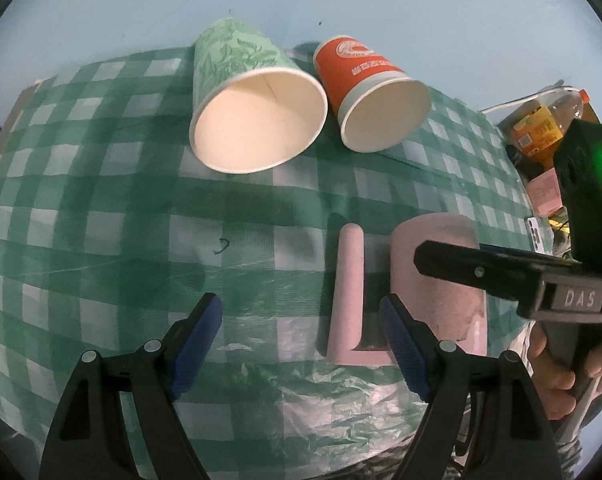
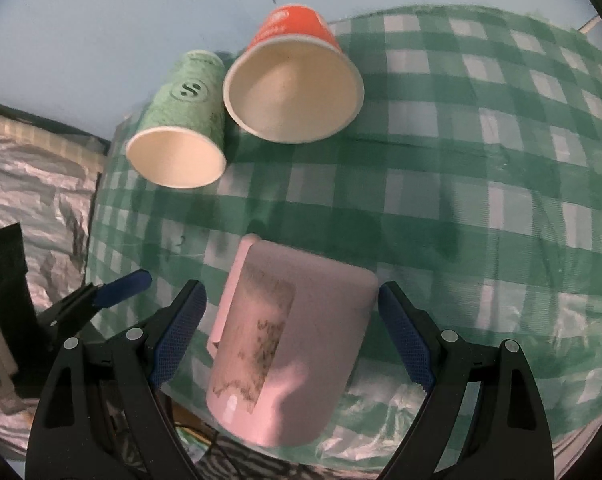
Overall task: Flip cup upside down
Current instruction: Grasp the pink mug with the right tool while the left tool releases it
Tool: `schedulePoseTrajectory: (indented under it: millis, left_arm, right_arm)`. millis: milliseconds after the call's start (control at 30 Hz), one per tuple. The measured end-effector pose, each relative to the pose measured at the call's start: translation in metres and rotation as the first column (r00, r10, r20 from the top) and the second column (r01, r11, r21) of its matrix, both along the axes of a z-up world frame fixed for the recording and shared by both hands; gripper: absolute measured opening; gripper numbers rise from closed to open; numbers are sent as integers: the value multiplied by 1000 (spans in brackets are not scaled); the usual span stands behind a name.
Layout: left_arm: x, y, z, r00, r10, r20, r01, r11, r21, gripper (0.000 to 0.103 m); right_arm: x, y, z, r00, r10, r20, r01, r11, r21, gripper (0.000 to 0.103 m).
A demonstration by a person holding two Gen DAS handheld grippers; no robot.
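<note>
A pink mug (image 2: 297, 340) stands upside down on the green checked tablecloth (image 2: 481, 184), between the open fingers of my right gripper (image 2: 291, 336), which do not touch it. In the left wrist view the mug (image 1: 441, 280) is at the right, its handle (image 1: 347, 292) towards the left. My left gripper (image 1: 301, 342) is open and empty, its right fingertip (image 1: 401, 344) beside the handle. The right gripper (image 1: 501, 272) reaches in over the mug from the right.
A green paper cup (image 1: 257, 108) and an orange paper cup (image 1: 373, 92) lie on their sides at the back of the table, mouths towards me. A bottle (image 1: 549, 120) and clutter lie past the right edge. Crinkled foil (image 2: 33, 184) lies left of the table.
</note>
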State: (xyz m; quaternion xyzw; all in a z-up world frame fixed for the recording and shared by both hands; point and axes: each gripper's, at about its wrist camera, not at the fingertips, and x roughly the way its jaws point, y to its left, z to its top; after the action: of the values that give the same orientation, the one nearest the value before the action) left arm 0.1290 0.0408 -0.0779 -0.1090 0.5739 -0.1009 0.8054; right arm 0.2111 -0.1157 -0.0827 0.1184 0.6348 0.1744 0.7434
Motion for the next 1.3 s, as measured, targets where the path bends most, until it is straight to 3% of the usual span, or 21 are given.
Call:
schedulePoseTrajectory:
  millis: [467, 600, 800, 1033, 1167, 1300]
  left_arm:
    - [6, 10, -14, 1000, 24, -17, -25, 999, -39, 82]
    - [6, 11, -12, 1000, 28, -6, -28, 999, -42, 82]
    - [7, 14, -12, 999, 34, -9, -34, 999, -40, 82]
    - [4, 16, -5, 999, 40, 18, -39, 999, -38, 82]
    - [-6, 17, 4, 996, 54, 69, -53, 998, -20, 82]
    - [-19, 22, 15, 989, 76, 125, -70, 996, -52, 83]
  right_arm:
    - [17, 2, -13, 997, 12, -74, -14, 1000, -25, 88]
    - [18, 2, -18, 996, 14, -83, -17, 999, -38, 78]
    - [18, 0, -17, 997, 20, -71, -23, 999, -37, 77]
    - [10, 2, -8, 999, 51, 6, -51, 999, -12, 75]
    - [-1, 6, 7, 992, 77, 104, -75, 997, -28, 74]
    - [-19, 7, 22, 969, 105, 224, -94, 994, -59, 73]
